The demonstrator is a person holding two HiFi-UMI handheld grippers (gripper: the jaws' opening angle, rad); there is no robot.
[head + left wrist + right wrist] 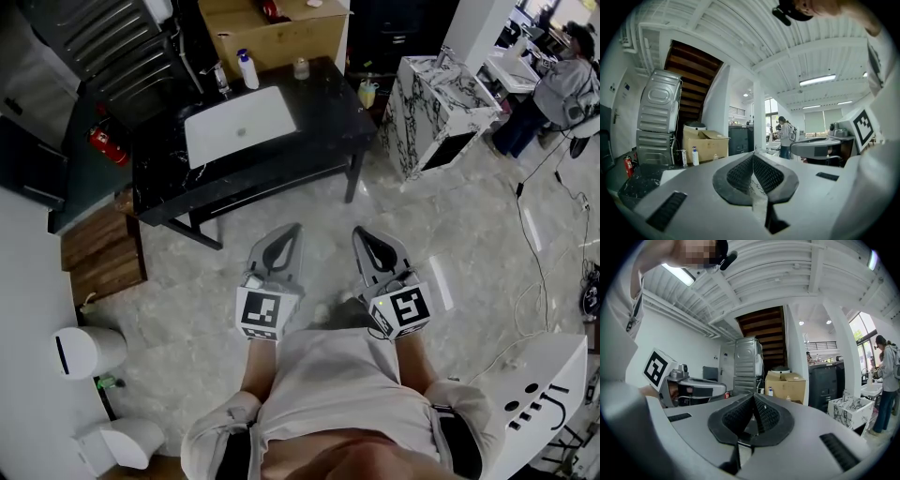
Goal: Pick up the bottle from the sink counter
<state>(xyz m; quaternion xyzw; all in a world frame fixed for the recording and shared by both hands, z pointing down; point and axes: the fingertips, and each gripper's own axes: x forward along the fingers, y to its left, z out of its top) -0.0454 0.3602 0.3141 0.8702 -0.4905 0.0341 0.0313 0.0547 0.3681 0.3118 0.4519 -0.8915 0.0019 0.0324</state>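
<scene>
Left gripper (291,230) and right gripper (362,232) are seen closed and empty; the bottle (247,69), at eleven o'clock on the surface (323,117), must be approached before fingers (739,174) are opened.

Glossy black stone counter (328,117), white plastic bottle (247,71)

The counter (328,112) stands at 11 o'clock from the left gripper (292,228) and the right gripper (361,232), well apart from them. The sink (241,125) lies in the counter. The bottle (247,69) stands on the counter at the sink's 12 o'clock. A box (272,37) is behind it. A cabinet (436,112) stands at the counter's 3 o'clock, and steps (103,248) at its 8 o'clock.
</scene>
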